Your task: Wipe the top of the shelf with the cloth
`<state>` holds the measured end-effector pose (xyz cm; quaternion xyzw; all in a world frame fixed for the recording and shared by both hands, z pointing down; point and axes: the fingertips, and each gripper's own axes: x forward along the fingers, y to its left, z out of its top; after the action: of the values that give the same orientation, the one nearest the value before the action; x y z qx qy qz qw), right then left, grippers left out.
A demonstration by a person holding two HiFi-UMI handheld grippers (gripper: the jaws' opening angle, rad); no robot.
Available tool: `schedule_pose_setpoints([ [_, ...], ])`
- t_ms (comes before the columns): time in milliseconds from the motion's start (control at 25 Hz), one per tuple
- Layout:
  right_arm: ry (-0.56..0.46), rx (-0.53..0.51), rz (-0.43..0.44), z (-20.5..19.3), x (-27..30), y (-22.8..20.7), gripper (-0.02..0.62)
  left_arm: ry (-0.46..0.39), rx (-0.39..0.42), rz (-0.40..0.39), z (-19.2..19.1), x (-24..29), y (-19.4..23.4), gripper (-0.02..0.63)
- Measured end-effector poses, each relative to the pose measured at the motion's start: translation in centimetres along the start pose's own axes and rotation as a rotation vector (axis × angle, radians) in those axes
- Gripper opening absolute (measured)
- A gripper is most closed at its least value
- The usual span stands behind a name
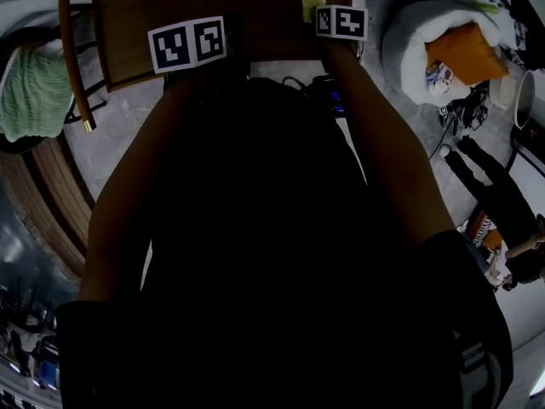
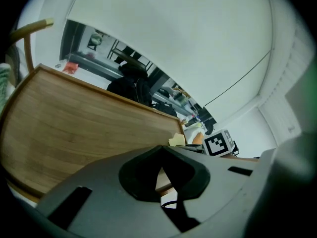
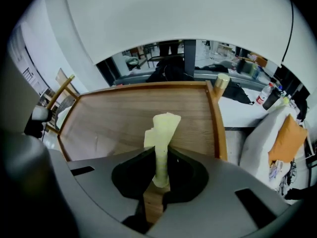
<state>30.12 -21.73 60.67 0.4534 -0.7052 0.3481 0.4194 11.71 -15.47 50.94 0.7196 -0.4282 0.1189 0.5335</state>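
Observation:
The wooden shelf top [image 1: 255,7] lies just ahead of me, a flat board with a raised rim [image 3: 216,118]. My right gripper [image 3: 161,155] is over its near right part, shut on a pale yellow cloth [image 3: 162,130] that sticks up from between the jaws. The head view shows that cloth [image 1: 313,5] beside the right marker cube [image 1: 341,21]. My left gripper [image 2: 161,155] hangs over the board's near left part [image 2: 74,118], jaws shut with nothing in them. From the left gripper view the cloth [image 2: 177,140] shows near the right cube [image 2: 219,143].
A chair with a green knitted throw [image 1: 34,92] stands left of the shelf, its curved wooden rail [image 1: 72,58] close to the shelf edge. To the right are a white beanbag [image 1: 409,32] with an orange cushion [image 1: 464,51], a white bucket [image 1: 524,96] and cables [image 1: 460,109] on the floor.

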Motion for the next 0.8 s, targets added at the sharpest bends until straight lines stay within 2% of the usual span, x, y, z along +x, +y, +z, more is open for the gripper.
schedule_pose_setpoints([
  [400, 0.039, 0.065, -0.175, -0.6, -1.6, -5.0, 0.048, -0.07, -0.026, -0.006, 1.9, -1.8, 1.1, 0.011],
  [600, 0.039, 0.079, -0.2, -0.8, -1.8, -5.4, 0.048, -0.071, -0.01, 0.019, 1.6, -4.0, 2.8, 0.012],
  [680, 0.006, 0.075, -0.192, 0.3, -1.9, -4.2, 0.048, -0.079, -0.002, 0.022, 1.9, -5.3, 3.8, 0.011],
  [800, -0.103, 0.041, -0.074, 4.1, -2.6, 2.1, 0.048, -0.095, -0.013, 0.023, 2.5, -8.1, 5.5, 0.012],
])
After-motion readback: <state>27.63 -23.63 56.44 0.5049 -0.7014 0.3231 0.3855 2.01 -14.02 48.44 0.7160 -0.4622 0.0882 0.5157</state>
